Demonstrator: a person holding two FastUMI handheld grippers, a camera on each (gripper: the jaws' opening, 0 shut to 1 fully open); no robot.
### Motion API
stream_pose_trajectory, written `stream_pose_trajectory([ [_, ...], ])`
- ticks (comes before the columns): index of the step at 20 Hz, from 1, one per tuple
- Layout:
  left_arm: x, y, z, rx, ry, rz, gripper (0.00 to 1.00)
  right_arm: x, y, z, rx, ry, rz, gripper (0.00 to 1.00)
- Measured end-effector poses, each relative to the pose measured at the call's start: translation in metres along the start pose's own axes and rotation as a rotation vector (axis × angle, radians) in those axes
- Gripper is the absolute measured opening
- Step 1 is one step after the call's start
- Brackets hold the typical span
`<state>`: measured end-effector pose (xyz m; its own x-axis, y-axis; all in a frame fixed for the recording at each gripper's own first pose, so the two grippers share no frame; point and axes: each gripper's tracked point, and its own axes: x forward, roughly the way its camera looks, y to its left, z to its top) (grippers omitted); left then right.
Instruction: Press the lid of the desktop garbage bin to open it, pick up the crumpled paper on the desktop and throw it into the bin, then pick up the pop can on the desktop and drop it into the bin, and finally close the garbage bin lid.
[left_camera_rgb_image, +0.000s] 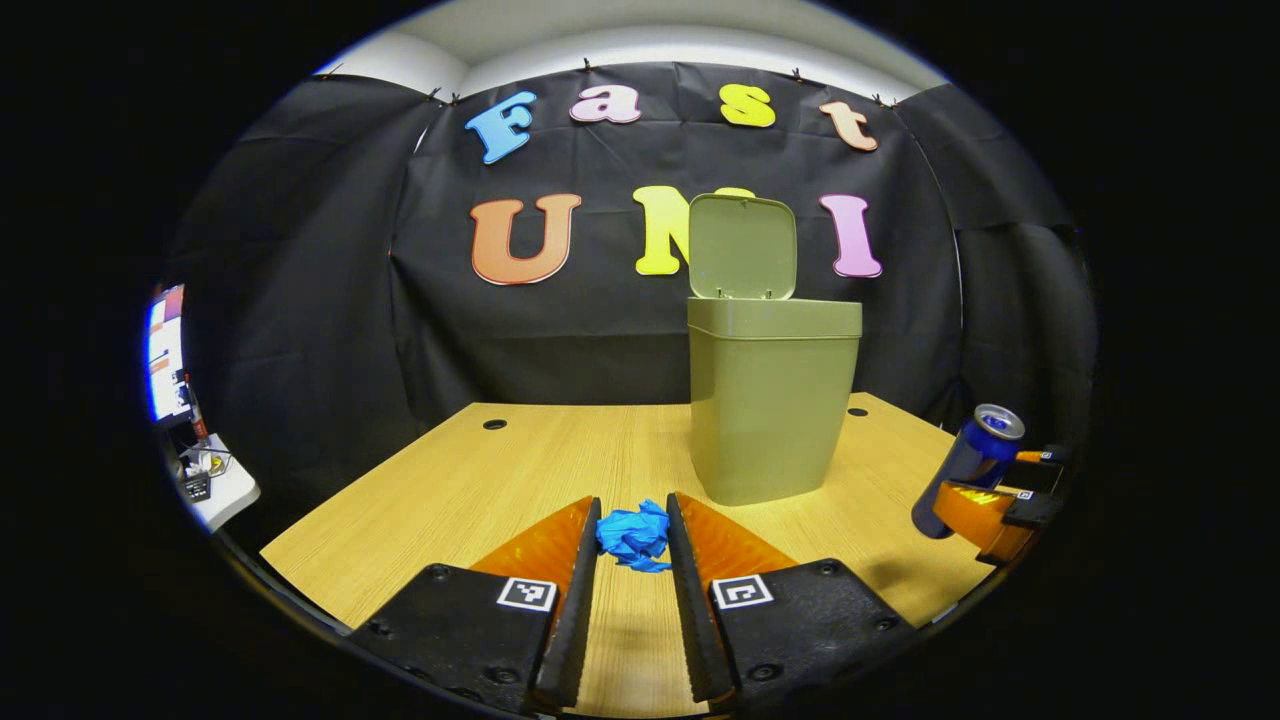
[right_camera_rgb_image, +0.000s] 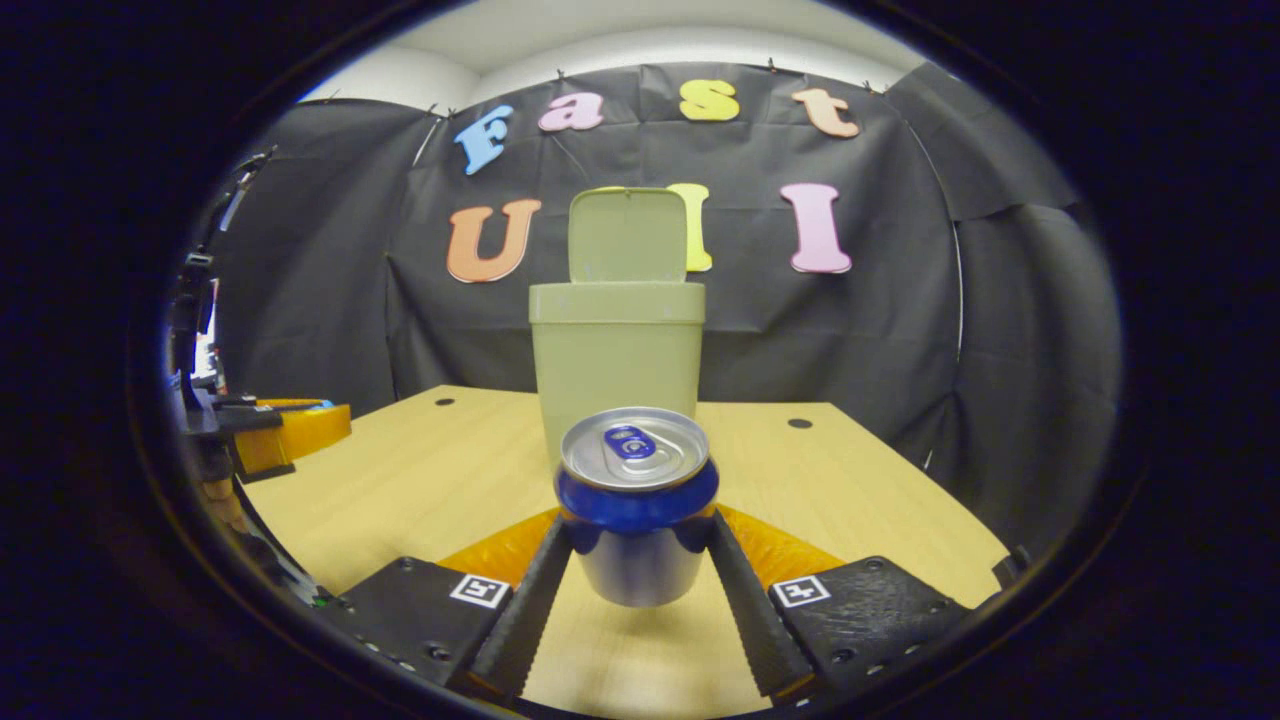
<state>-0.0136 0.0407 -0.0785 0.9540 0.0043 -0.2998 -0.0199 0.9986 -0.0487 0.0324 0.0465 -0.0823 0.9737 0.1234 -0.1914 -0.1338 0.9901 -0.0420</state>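
Bin (left_camera_rgb_image: 775, 400) sits mid-desk toward the back wall, lid (left_camera_rgb_image: 742, 247) up, so the opening step looks done. Left gripper (left_camera_rgb_image: 634, 535) has both fingers closed onto the paper (left_camera_rgb_image: 634, 537) at its tips, low over the desk (left_camera_rgb_image: 480, 480); whether it's lifted or resting I can't tell. Right gripper (right_camera_rgb_image: 637, 540) is clamped on the can (right_camera_rgb_image: 637, 505), both fingers against its sides, can clear of the desk with the bin (right_camera_rgb_image: 617, 360) straight ahead. Risks: paper is held only by the fingertips, so a quick swing could flick it out short of the bin; both hands are loaded, so if both head for the opening they'd likely collide or bump the lid (right_camera_rgb_image: 628, 235) shut; task order wants paper in first. Left gripper view shows the can (left_camera_rgb_image: 968, 468) tilted in the right gripper (left_camera_rgb_image: 985, 505), which the right gripper view doesn't reveal. Right gripper view shows the can's top and tab, plus the left gripper (right_camera_rgb_image: 285, 430) at the far left edge.
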Motion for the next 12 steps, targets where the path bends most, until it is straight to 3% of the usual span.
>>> stream_pose_trajectory([
  [5,-0.007,-0.006,0.021,-0.029,-0.019,-0.017,0.42,-0.023,0.004,0.025,-0.017,-0.081,0.013,0.80],
  [10,0.003,-0.026,0.084,0.013,-0.110,-0.069,0.42,-0.023,-0.005,0.022,-0.014,-0.073,0.016,0.80],
  [12,0.020,-0.037,0.110,-0.015,-0.136,-0.110,0.42,-0.021,-0.012,0.020,-0.006,-0.064,0.004,0.80],
])
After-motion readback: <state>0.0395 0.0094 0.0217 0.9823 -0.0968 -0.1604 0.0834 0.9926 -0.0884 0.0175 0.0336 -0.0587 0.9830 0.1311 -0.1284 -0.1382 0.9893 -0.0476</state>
